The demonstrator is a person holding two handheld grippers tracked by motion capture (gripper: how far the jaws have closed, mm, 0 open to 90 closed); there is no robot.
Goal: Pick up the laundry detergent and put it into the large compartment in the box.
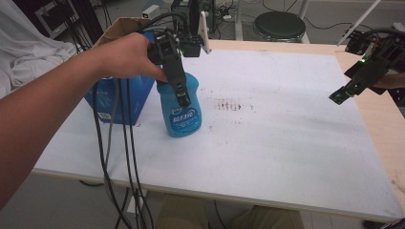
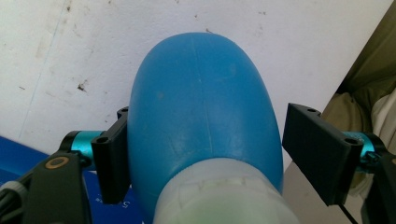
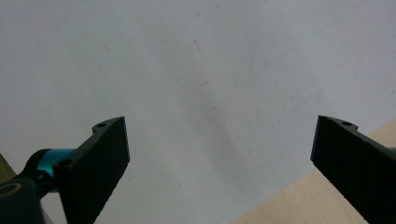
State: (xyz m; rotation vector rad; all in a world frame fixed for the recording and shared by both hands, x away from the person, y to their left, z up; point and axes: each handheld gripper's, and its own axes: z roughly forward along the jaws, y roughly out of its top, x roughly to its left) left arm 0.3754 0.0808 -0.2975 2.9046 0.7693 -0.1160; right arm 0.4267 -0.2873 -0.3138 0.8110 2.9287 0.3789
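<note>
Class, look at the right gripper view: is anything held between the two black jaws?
No: the right gripper has its jaws wide apart over the bare white table.

- Setting: a lab or test workspace for recording handling work, not a home.
- Tabletop (image 1: 286,143): pale wooden board covered by a white sheet, scuffed and stained with brownish marks near the middle.
- Cables (image 1: 114,157): several black leads hang over the near tabletop edge; more lie tangled on the grey floor beyond the far edge.
- Black round stool (image 1: 279,25): stands behind the tabletop.
- Equipment stand (image 1: 193,19): dark gear with a green light at the far edge.
- White cloth (image 1: 28,52): draped over something at far left.
- Cardboard box (image 1: 125,24): open, beside a blue box (image 1: 122,100).
</note>
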